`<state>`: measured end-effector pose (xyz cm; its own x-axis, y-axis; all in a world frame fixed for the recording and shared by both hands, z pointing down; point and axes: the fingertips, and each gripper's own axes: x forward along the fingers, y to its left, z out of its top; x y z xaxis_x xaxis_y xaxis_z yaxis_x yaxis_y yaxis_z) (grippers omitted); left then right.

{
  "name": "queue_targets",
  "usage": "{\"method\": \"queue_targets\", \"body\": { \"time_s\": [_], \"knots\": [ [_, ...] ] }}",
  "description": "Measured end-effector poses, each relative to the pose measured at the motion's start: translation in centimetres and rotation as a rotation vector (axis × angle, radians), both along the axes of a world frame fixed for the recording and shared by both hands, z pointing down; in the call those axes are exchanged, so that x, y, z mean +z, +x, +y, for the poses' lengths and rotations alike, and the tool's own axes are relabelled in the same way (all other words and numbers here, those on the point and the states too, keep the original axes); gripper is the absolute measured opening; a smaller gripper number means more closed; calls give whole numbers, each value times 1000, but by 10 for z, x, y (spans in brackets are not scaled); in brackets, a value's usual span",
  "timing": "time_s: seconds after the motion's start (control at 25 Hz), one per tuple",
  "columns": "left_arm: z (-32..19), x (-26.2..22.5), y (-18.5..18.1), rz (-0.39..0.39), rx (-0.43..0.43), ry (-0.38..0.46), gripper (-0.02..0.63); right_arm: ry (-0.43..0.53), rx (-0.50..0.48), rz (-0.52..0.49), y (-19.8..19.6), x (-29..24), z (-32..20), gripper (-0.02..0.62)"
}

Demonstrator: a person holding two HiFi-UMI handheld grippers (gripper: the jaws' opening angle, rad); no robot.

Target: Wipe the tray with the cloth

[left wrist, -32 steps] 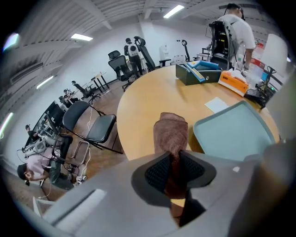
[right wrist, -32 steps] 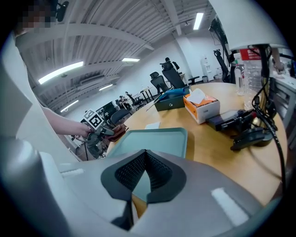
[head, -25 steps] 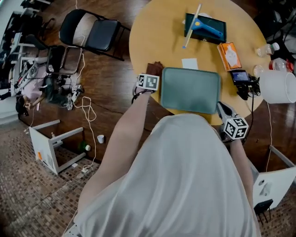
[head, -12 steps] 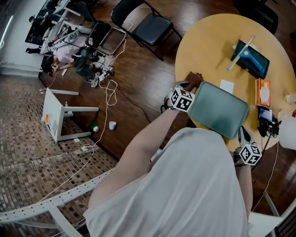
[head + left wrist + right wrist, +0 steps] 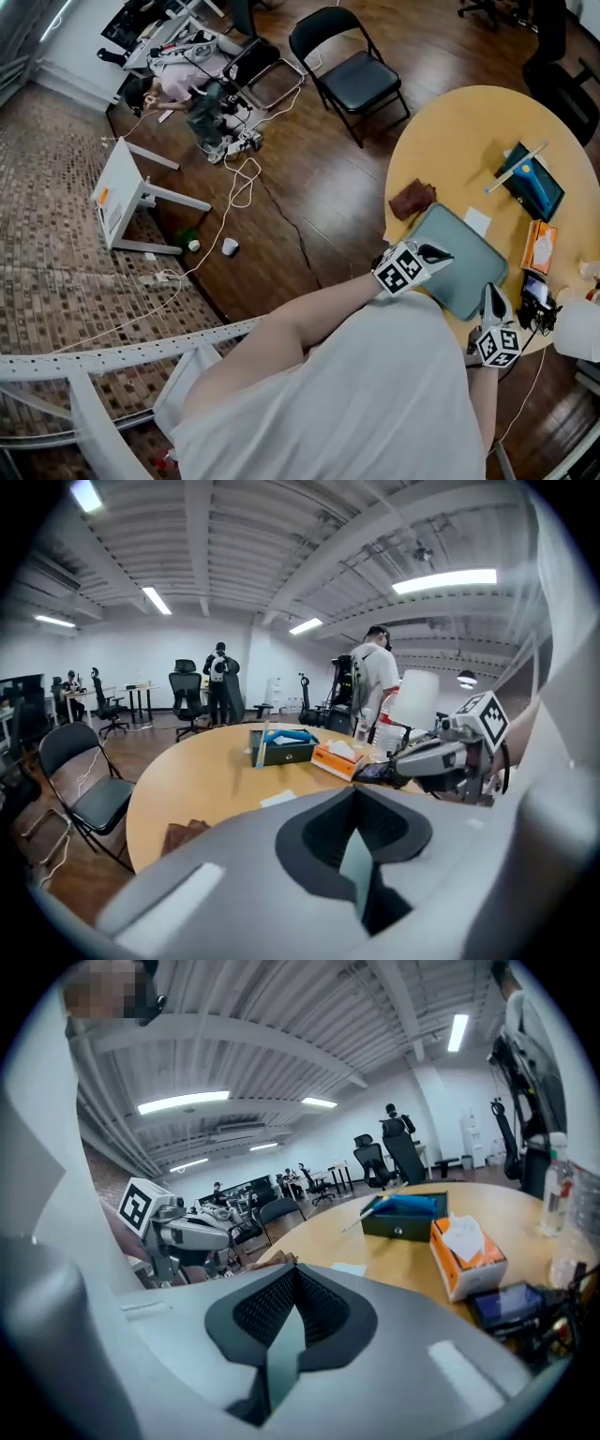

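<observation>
The grey-green tray [image 5: 466,251] lies on the round yellow table [image 5: 469,131]. A crumpled brown cloth [image 5: 412,199] rests on the table just left of the tray, with no gripper touching it. My left gripper [image 5: 433,253] hovers over the tray's near left edge. Its jaws have just been closing and are shut with nothing between them [image 5: 356,803]. My right gripper [image 5: 491,302] hangs at the tray's near right corner, jaws together and empty [image 5: 293,1277]. The cloth [image 5: 185,836] also shows in the left gripper view.
Beyond the tray are a white paper slip [image 5: 476,221], a black box with a blue tool [image 5: 536,183], an orange tissue box [image 5: 542,246], a phone [image 5: 536,291] and a white cup [image 5: 577,330]. A folding chair [image 5: 347,70], cables and a tipped white stand [image 5: 122,202] are on the floor to the left.
My left gripper has left the cloth and risen back to the tray's near left edge. The right gripper has also lifted and drawn back. The head view has swung left.
</observation>
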<state>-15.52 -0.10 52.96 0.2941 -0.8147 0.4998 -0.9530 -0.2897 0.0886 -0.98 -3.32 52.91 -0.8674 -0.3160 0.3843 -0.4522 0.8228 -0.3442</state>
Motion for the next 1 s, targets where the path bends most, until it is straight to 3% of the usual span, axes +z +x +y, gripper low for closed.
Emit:
{"method": "queue_targets", "body": {
  "time_s": [0.2, 0.72, 1.0],
  "knots": [
    [5, 4, 0, 5, -6, -12, 321, 99, -16, -5, -8, -27, 4, 0],
    [1, -3, 1, 67, -20, 4, 321, 127, -6, -19, -3, -42, 16, 0],
    [5, -8, 2, -10, 35, 35, 321, 117, -21, -29, -11, -39, 24, 0]
  ]
}}
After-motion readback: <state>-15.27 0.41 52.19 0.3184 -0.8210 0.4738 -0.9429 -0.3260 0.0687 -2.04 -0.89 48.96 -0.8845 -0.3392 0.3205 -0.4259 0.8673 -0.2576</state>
